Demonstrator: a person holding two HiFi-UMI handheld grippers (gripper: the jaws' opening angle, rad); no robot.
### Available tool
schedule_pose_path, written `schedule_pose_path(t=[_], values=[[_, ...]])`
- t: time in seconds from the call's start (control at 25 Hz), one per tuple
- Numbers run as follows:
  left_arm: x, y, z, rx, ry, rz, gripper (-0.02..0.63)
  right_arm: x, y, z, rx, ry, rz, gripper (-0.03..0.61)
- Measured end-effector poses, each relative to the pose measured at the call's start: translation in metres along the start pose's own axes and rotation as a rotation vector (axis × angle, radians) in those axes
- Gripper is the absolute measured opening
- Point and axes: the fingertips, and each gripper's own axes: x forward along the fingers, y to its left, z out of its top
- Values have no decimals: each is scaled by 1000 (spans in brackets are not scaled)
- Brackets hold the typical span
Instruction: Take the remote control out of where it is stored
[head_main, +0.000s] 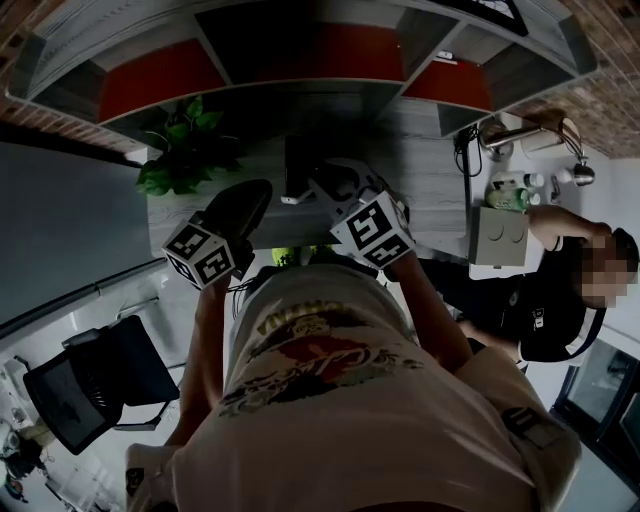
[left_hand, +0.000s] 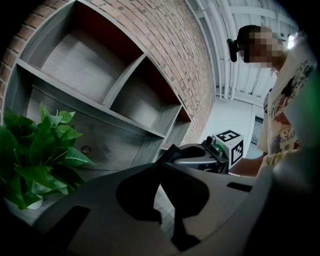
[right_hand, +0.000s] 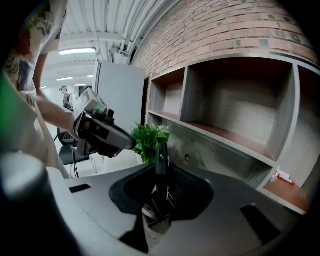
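Two grippers hang side by side over the near edge of a grey wood table (head_main: 432, 175) in the head view, the left gripper (head_main: 250, 200) below a potted plant (head_main: 185, 150) and the right gripper (head_main: 330, 185) just beside it. A dark oblong object (head_main: 298, 165) stands on the table right at the right gripper's tip. It is too dim to tell whether it is the remote control or its holder, and no view shows the remote control for certain. A shelf unit (head_main: 260, 50) with red backs rises behind the table. A second person (head_main: 560, 300) stands at the right, and an office chair (head_main: 95, 385) sits at the lower left.

In the left gripper view its jaws stand a narrow way apart, with only a strip of the table's wood showing between them and nothing held. The plant is at the left and the other gripper ahead to the right.

In the right gripper view the two fingers (right_hand: 160, 160) are pressed together into one thin dark blade, with no gap and no object that I can make out between them. The plant and the left gripper are beyond.
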Motion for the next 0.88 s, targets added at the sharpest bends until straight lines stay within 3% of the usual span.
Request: schedule_pose_path(t=[0.36,0.88], values=[[21,-11,1,28,18,-43,6,-37,-27,6,17,-53,-89,86],[44,-30,-11,59,34,-83,6,-55,-49,-46,40,-5,-154,86]])
